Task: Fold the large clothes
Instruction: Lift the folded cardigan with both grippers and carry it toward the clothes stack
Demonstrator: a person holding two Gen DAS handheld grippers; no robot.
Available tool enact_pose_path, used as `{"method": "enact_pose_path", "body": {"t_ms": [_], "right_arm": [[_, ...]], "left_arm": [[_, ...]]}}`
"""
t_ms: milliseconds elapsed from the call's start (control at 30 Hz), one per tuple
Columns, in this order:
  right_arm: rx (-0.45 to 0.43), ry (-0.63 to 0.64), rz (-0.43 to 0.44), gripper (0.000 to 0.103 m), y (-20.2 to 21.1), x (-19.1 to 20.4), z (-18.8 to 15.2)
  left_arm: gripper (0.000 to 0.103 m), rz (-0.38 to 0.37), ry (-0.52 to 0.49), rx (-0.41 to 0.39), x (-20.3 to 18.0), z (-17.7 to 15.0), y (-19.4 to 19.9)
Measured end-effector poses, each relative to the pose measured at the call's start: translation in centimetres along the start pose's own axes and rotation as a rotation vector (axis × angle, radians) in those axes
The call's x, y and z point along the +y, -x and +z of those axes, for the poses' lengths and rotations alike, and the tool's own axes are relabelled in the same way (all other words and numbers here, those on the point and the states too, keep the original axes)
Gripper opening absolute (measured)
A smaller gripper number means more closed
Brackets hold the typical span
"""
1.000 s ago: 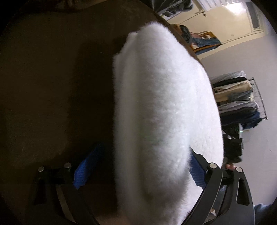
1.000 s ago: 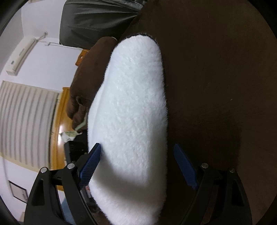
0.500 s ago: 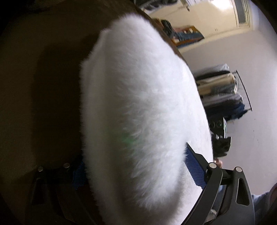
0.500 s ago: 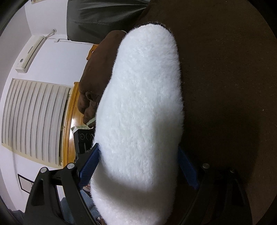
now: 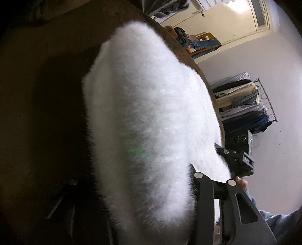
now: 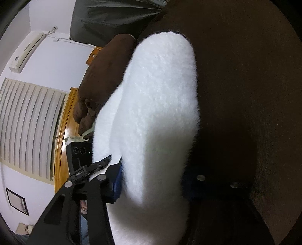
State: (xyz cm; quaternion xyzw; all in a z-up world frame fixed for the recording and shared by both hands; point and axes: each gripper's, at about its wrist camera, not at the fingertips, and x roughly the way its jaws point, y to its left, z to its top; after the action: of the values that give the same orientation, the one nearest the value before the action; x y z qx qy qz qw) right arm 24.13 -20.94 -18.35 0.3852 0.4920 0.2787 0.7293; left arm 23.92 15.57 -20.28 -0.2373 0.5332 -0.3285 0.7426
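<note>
A folded white fluffy garment (image 5: 151,113) lies as a thick roll on a dark brown cover (image 5: 47,94). In the left wrist view my left gripper (image 5: 135,175) straddles its near end, jaws closing, and both fingers sink into the pile. In the right wrist view the same garment (image 6: 156,105) fills the middle. My right gripper (image 6: 151,173) is closing on its other end, and a blue pad (image 6: 117,181) presses into the fur. Each view shows the opposite gripper at the garment's far side.
A clothes rack (image 5: 243,105) and a wooden chair with jeans (image 5: 200,41) stand beyond the cover's edge. The right wrist view shows window blinds (image 6: 28,128), a wall air conditioner (image 6: 28,50), a brown cushion (image 6: 105,75) and dark grey cloth (image 6: 113,17).
Both grippers' jaws have come in from wide apart onto the white garment, and their blue pads are now mostly buried in the fur. The left gripper has shifted along the roll.
</note>
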Motion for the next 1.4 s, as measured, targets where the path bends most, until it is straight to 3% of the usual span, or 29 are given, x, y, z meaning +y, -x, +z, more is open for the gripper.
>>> {"method": "enact_pose_path", "body": {"t_ms": [200,333,767,1033,1400], "right_arm": [[-0.023,0.041,0.014,0.045,0.9,1.3,0.2],[-0.024,0.090,0.021,0.043,1.7,2.2,0.0],[-0.041,0.204,0.069,0.043,5.9,7.1,-0.5],[-0.042,0.248,0.090,0.043,9.1,9.6,-2.6],[-0.018,0.264,0.090,0.042,11.4,12.1,-5.7]], "left_arm": [[0.042,0.042,-0.013,-0.005,-2.2,-0.4,0.4],[0.041,0.108,-0.057,-0.012,-3.7,-0.6,1.1],[0.041,0.225,-0.135,-0.100,-9.0,-2.1,7.4],[0.041,0.259,-0.140,-0.137,-12.0,-4.2,10.7],[0.041,0.290,-0.128,-0.147,-15.1,-8.5,12.4]]}}
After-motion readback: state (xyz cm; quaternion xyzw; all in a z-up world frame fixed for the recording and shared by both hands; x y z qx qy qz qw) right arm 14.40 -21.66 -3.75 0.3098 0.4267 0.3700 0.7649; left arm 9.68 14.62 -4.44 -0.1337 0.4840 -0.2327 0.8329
